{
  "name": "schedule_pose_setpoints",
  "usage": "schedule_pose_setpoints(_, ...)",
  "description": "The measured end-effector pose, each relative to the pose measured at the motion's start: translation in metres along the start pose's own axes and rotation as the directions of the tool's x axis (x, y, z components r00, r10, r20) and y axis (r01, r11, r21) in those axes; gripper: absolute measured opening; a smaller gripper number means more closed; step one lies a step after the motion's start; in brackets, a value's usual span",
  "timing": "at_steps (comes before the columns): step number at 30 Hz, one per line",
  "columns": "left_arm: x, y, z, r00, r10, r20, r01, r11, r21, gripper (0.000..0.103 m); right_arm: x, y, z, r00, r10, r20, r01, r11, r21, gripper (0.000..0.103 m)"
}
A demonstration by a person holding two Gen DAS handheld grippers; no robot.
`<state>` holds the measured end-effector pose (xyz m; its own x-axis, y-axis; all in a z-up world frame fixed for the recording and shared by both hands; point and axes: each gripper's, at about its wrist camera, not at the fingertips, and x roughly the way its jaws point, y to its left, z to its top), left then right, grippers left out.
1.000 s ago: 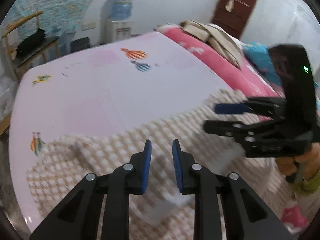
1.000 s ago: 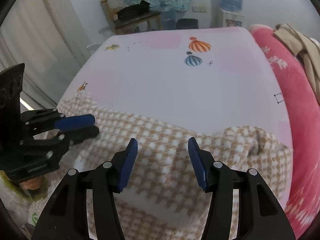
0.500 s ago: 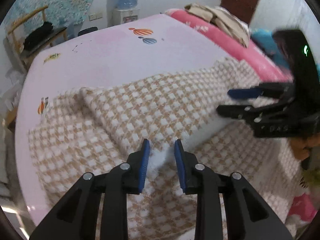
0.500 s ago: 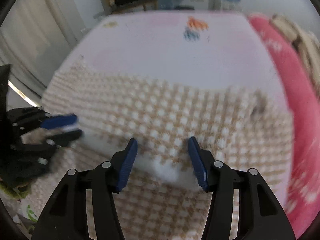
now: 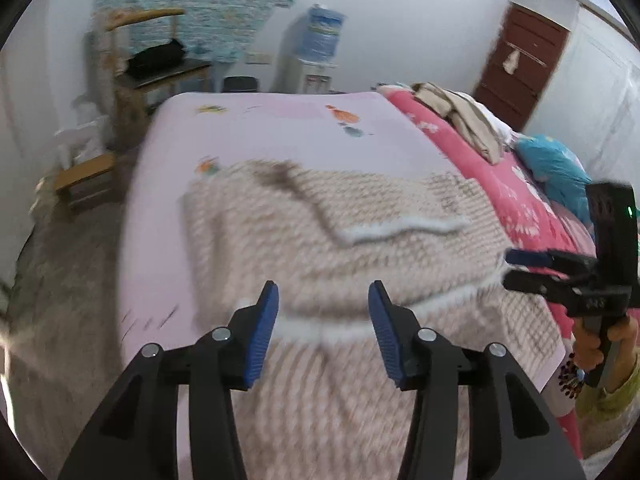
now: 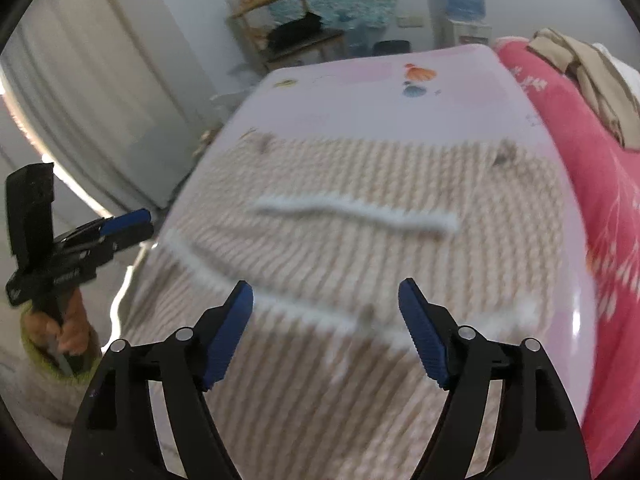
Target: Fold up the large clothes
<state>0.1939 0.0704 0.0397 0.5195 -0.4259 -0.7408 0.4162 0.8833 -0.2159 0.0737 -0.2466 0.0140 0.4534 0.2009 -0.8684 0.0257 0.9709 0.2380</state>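
A wooden chair (image 5: pixel 132 60) stands at the far left by the wall, with a water dispenser (image 5: pixel 316 56) further right. On the pink bed sheet (image 5: pixel 280 128) lies the beige-and-white checked garment (image 5: pixel 340 240), spread across the near part of the bed with white fleecy edges folded over on top; motion blur hides its finer detail. The left gripper (image 5: pixel 323 320) hangs above the garment's near edge with its jaws spread wide, blue pads apart, and nothing between them. Seen from the right wrist, the right gripper (image 6: pixel 326 320) is likewise released, its jaws wide apart over the cloth and holding nothing. To the right of the sheet runs a red flowered blanket (image 6: pixel 600 140), with tan folded clothes (image 6: pixel 588 76) lying on it at the far right.
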Motion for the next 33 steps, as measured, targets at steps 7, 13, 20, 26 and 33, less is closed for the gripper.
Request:
schedule_pose_setpoints(7,-0.011,0.028,-0.060,0.999,0.036,-0.027,-0.038,0.995,-0.088,0.046,0.020,0.027,-0.053,0.998,-0.009,-0.067,0.005,0.998,-0.059,0.072)
schedule_pose_setpoints(13,0.013,0.036,-0.061,0.996,0.087,-0.020,-0.088,0.993,-0.079,0.044,0.026,0.037,-0.059,0.995,-0.079,-0.066,0.072,0.992,-0.099,0.072)
schedule_pose_setpoints(20,0.037,0.045,-0.053,0.999,0.040,-0.030,-0.042,0.996,-0.078,0.030,0.026,0.040,-0.059,0.993,-0.094,-0.069,0.088,0.993,-0.081,0.072)
schedule_pose_setpoints(26,0.013,0.038,-0.054,0.995,-0.097,0.017,0.098,0.994,-0.040,0.023,0.030,0.036,-0.059,0.993,-0.096,-0.075,0.090,0.993,-0.073,0.072)
schedule_pose_setpoints(33,0.037,0.051,-0.050,0.997,-0.067,-0.040,0.064,0.995,-0.080,0.023,0.031,0.035,-0.059,0.992,-0.096,-0.077,0.090,0.993,-0.074,0.072)
